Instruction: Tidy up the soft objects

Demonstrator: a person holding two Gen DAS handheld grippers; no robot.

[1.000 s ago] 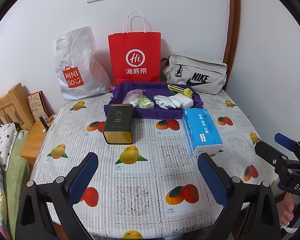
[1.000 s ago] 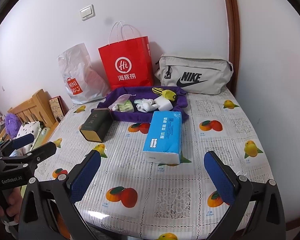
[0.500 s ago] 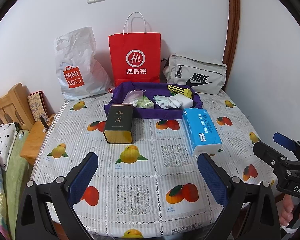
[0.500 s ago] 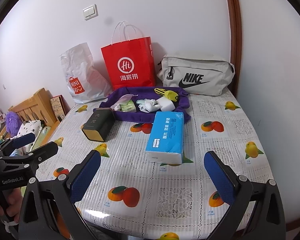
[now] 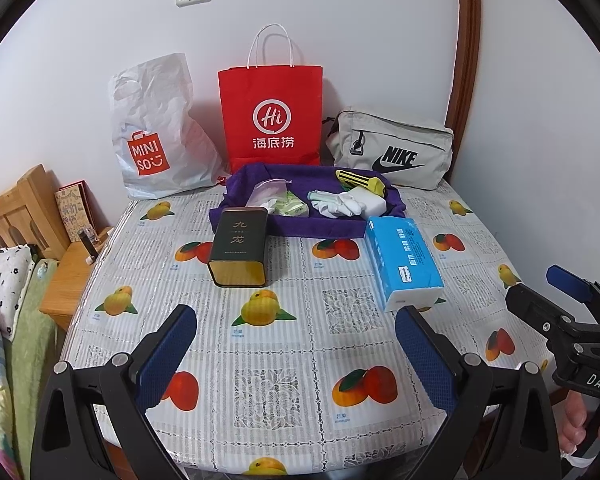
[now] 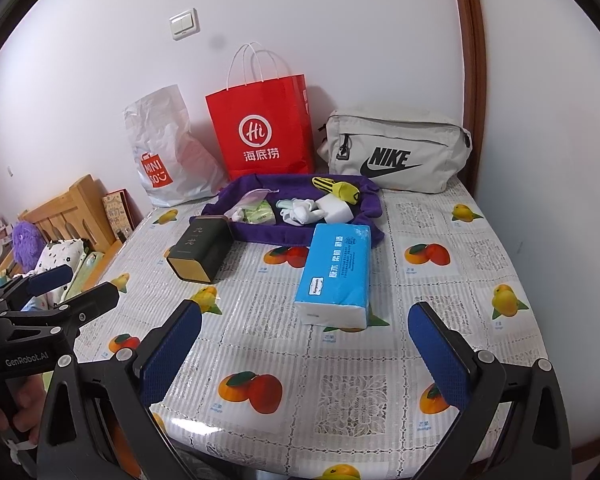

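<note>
A purple fabric tray (image 5: 300,232) (image 6: 292,238) lies at the back of the table. In it are white socks (image 5: 336,204) (image 6: 300,212), a green packet (image 5: 292,208), a clear pouch and a yellow-and-black item (image 5: 364,180). A blue tissue pack (image 5: 404,260) (image 6: 336,268) lies in front of the tray's right end. My left gripper (image 5: 296,340) (image 6: 93,280) hovers open over the near table edge. My right gripper (image 6: 304,344) (image 5: 531,282) is open too, just short of the tissue pack. Neither holds anything.
A dark tin box (image 5: 240,244) lies by the tray's left end. Against the wall stand a white Miniso bag (image 5: 156,136), a red paper bag (image 5: 272,120) and a grey Nike bag (image 5: 392,152). A wooden nightstand (image 5: 68,276) and bedding sit left of the table.
The right gripper's view has drifted slightly, so the tissue pack sits a little further right. The left gripper has barely moved. Both stay open and empty.
</note>
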